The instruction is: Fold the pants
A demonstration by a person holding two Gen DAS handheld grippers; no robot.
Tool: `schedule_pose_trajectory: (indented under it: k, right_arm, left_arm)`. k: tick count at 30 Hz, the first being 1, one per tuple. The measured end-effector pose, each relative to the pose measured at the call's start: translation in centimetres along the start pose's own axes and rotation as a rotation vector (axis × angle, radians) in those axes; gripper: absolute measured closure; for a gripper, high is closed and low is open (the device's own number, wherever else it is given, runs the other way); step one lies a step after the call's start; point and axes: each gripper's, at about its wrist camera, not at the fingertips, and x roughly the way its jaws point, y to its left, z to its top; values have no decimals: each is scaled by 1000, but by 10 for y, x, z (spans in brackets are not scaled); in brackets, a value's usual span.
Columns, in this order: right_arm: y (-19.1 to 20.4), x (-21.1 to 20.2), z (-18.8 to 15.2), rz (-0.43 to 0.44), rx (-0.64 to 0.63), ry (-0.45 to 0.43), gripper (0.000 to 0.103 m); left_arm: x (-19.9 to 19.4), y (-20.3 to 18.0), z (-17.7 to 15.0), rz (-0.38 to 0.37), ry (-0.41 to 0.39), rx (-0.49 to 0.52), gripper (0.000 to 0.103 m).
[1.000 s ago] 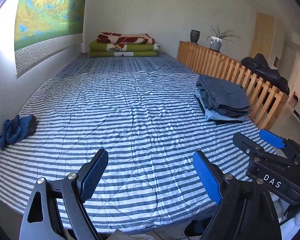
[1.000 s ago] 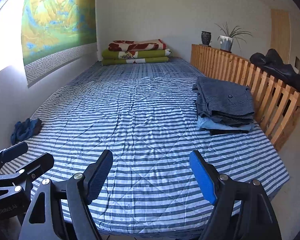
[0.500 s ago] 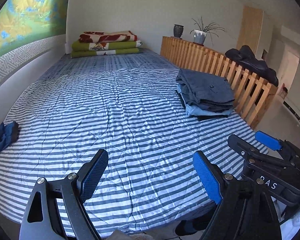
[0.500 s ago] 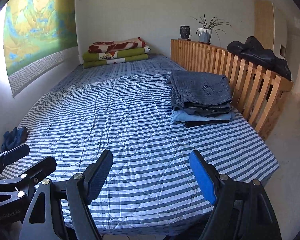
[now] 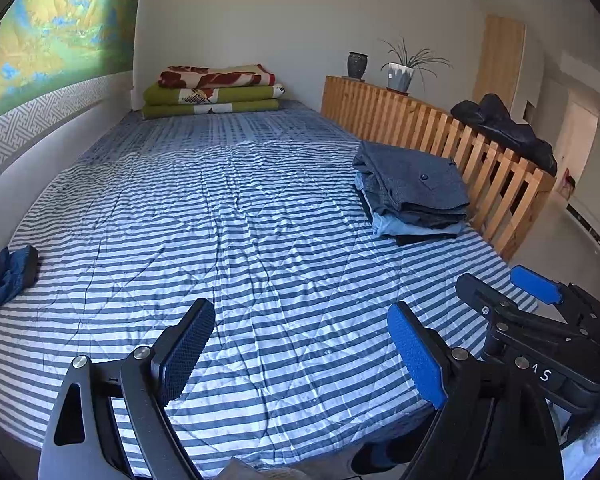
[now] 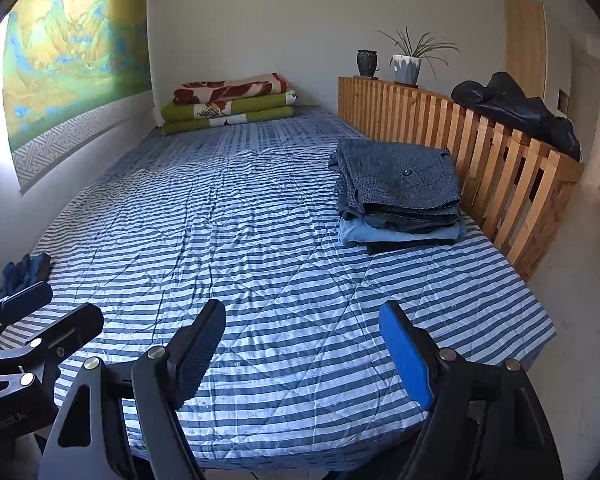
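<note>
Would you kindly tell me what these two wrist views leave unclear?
- Crumpled blue garment: cut by the left wrist view's left edge; garment type unclear.
- Folded stack: the top grey pants hide the lower layers; only edges show.
- Floor by the bed: the left gripper and right gripper block it.

2 side-by-side wrist views over the same bed
</note>
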Motion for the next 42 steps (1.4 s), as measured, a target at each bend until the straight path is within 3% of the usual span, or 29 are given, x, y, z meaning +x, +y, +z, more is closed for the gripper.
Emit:
schedule_pose_trajectory:
  k: [14, 42]
  right_arm:
    - [7, 4, -3, 33, -17, 16, 27]
    - [5, 17, -4, 44, -12, 40, 27]
  left_arm:
    - [-4, 11, 2, 55, -13, -18, 10]
    - [7, 13, 2, 64, -4, -5, 9]
